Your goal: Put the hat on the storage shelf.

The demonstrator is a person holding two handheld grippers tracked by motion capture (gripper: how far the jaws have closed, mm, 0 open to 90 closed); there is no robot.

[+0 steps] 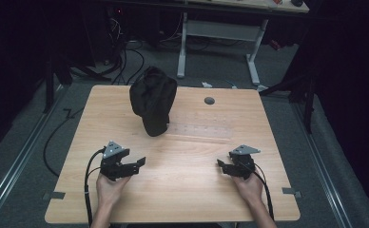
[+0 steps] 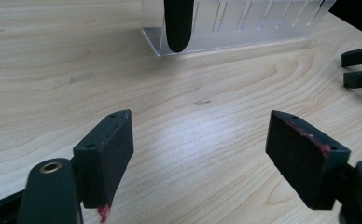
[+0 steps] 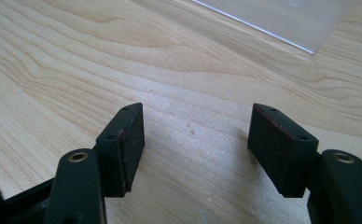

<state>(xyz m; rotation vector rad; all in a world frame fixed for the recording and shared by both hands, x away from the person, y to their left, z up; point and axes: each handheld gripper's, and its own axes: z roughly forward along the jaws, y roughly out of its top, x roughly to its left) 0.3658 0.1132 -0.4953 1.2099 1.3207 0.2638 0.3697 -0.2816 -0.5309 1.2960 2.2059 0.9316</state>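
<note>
A black cloth (image 1: 151, 97) stands bunched in a tall lump on the far half of the table (image 1: 182, 190), left of centre. Its long axis runs roughly upright, leaning a little, with the wider crumpled mass on top and a narrower end meeting the wood. In the left gripper view a dark rounded end of the cloth (image 2: 178, 25) hangs down into the left end of a clear rack (image 2: 235, 23).

The rack is a low transparent plastic piece with a row of slots, lying on the table just right of the cloth's base; in the high view the rack (image 1: 201, 130) is faint and runs left to right. A corner of its clear base (image 3: 281, 18) shows at the top of the right gripper view.

The left gripper (image 1: 137, 164) sits low over the near left of the table, held in the left hand (image 1: 109, 187), its jaws spread wide with only bare wood between them. The right gripper (image 1: 222, 166), in the right hand (image 1: 249, 187), sits at the near right, jaws likewise spread and holding nothing. Both are well apart from the cloth.

The table is light wood with a visible grain and a small round grey cap (image 1: 209, 100) near the far edge. Around it lies grey floor with black cables (image 1: 125, 61), a white-legged desk (image 1: 220, 33) behind, and dark surroundings at both sides.
</note>
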